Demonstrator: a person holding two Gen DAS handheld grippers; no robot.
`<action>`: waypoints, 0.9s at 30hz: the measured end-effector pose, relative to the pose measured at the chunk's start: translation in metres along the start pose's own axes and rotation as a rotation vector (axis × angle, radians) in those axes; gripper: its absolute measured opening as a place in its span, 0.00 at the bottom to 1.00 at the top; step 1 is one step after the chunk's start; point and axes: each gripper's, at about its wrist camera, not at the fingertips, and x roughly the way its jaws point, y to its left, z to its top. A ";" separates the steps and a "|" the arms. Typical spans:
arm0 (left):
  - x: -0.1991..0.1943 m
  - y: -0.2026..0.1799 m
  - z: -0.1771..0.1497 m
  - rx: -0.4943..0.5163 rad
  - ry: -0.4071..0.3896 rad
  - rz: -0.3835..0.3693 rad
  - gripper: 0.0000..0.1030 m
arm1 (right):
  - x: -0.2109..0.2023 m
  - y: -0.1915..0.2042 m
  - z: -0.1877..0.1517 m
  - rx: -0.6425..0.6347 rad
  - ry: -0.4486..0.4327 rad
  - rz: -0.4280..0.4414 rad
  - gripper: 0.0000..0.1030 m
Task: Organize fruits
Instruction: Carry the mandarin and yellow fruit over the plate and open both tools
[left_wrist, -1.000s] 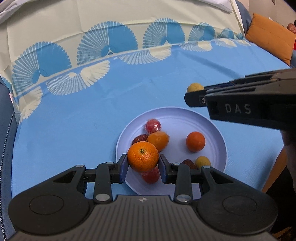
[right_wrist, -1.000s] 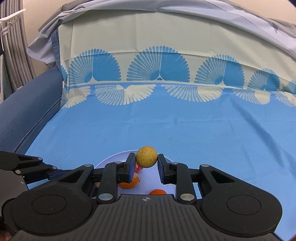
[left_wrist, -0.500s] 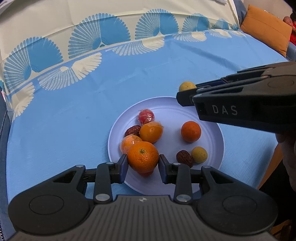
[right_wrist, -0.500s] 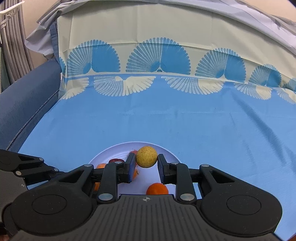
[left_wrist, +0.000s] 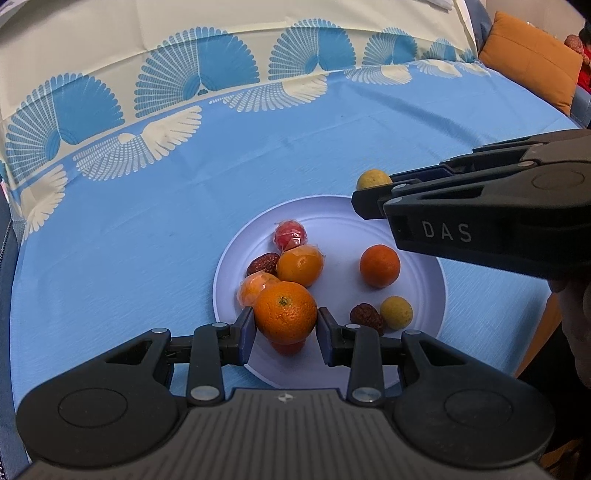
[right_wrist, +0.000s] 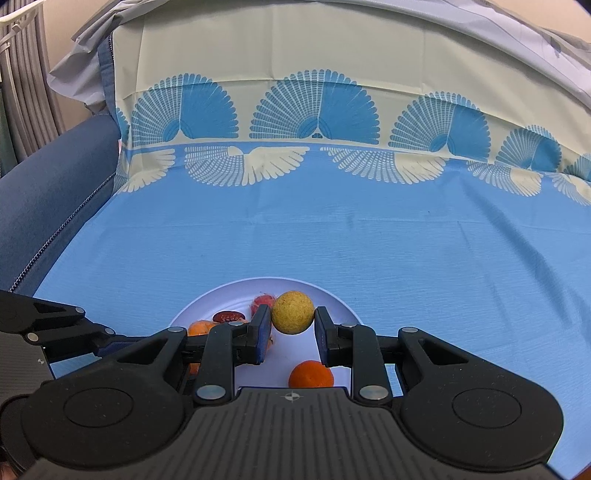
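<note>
Now, orange (left_wrist: 285, 312): clamped between the two blue pads of the left gripper (left_wrist: 285, 332), stem end up, above the near-left part of the plate (left_wrist: 424, 332).
Yellow fruit (right_wrist: 292, 312): pinched between the pads of the right gripper (right_wrist: 291, 328), over the far part of the plate; from the left wrist view only its top shows behind the right gripper's tip.
Left gripper: points forward and down at the plate, jaws spread about the orange's width and pressed on both its sides.
Right gripper: comes in from the right, level, across the plate's far-right rim; jaws closed to the small yellow fruit's width, gripping it.
Plate: white, round, on the blue cloth (left_wrist: 147, 240), near the close edge.
On the plate, left cluster: a wrapped red fruit (left_wrist: 290, 234), a wrapped orange fruit (left_wrist: 300, 266) just beside it, a dark date (left_wrist: 263, 263) touching that one, another wrapped orange fruit (left_wrist: 255, 288) partly behind the held orange.
Under the held orange: a red fruit (left_wrist: 288, 346), mostly hidden.
On the plate, right side: a bare tangerine (left_wrist: 379, 266) alone; nearer, a second date (left_wrist: 365, 315) touching a second small yellow fruit (left_wrist: 396, 312).
Cloth: blue with cream and blue fan print, draped up at the back.
Cushion (left_wrist: 532, 70): orange, far right.
Sofa arm (right_wrist: 48, 184): dark blue, left of the cloth.
</note>
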 end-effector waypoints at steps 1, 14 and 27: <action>0.000 0.000 0.000 0.001 -0.001 0.000 0.38 | 0.000 0.000 0.000 0.000 0.000 0.000 0.26; 0.000 -0.003 0.001 0.011 -0.001 -0.005 0.38 | 0.001 0.000 0.000 -0.006 0.003 0.001 0.26; 0.000 -0.006 0.001 0.020 -0.006 -0.002 0.38 | 0.002 0.000 -0.001 -0.013 0.006 0.001 0.26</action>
